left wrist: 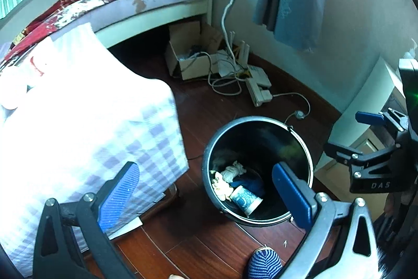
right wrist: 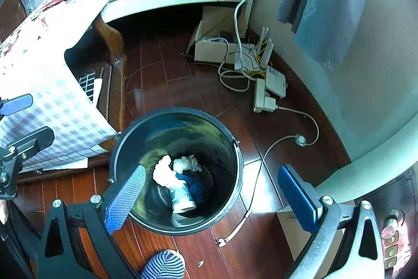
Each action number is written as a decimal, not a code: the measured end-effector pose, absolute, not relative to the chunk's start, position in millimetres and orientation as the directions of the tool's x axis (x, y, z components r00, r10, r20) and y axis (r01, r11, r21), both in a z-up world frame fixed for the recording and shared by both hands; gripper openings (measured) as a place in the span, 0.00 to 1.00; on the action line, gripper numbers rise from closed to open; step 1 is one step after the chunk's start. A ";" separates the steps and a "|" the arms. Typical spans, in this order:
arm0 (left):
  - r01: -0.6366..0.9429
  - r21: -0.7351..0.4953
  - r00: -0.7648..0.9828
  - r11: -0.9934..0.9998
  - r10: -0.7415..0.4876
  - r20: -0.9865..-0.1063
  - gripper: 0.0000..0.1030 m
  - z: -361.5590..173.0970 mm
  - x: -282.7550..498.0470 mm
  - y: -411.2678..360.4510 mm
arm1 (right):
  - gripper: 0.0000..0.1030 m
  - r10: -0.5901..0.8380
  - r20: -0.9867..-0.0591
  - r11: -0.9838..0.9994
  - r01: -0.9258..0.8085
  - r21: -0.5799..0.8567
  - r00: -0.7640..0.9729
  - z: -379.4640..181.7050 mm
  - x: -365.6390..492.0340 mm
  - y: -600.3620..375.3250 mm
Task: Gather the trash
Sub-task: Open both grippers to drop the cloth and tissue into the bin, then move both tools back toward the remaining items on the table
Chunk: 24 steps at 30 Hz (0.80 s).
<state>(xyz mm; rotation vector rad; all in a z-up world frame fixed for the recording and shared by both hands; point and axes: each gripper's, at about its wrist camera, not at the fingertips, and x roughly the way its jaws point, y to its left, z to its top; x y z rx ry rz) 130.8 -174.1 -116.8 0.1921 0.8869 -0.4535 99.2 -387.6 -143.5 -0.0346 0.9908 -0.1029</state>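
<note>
Both grippers, left [left wrist: 206, 190] and right [right wrist: 209, 190], gaped wide and empty over the bin [right wrist: 236, 148]. Cup [right wrist: 183, 198] and tissues [right wrist: 167, 171] were already inside. Best lift straight clear, minding the rim at 6 o'clock.

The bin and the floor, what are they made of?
The bin looks like glossy black plastic or painted metal: its inside wall shines, and a thin silvery band rings the rim. I cannot tell which. The floor looks like varnished reddish-brown wood, with plank seams and light glaring off it.
</note>
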 end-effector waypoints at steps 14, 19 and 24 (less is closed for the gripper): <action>0.378 -0.008 0.631 0.926 -0.264 -0.730 0.99 -81.8 121.0 -127.7 | 0.99 -0.064 -0.753 0.994 -0.022 -0.104 0.654 -86.1 98.7 -326.5; 0.338 -0.015 0.659 0.941 -0.247 -0.710 0.99 -72.7 117.9 -106.2 | 0.99 -0.044 -0.734 0.992 -0.059 -0.114 0.678 -71.7 101.0 -302.6; 0.299 -0.016 0.678 0.954 -0.224 -0.700 0.99 -66.4 116.4 -85.1 | 0.99 -0.023 -0.723 0.987 -0.098 -0.125 0.690 -63.9 105.3 -282.1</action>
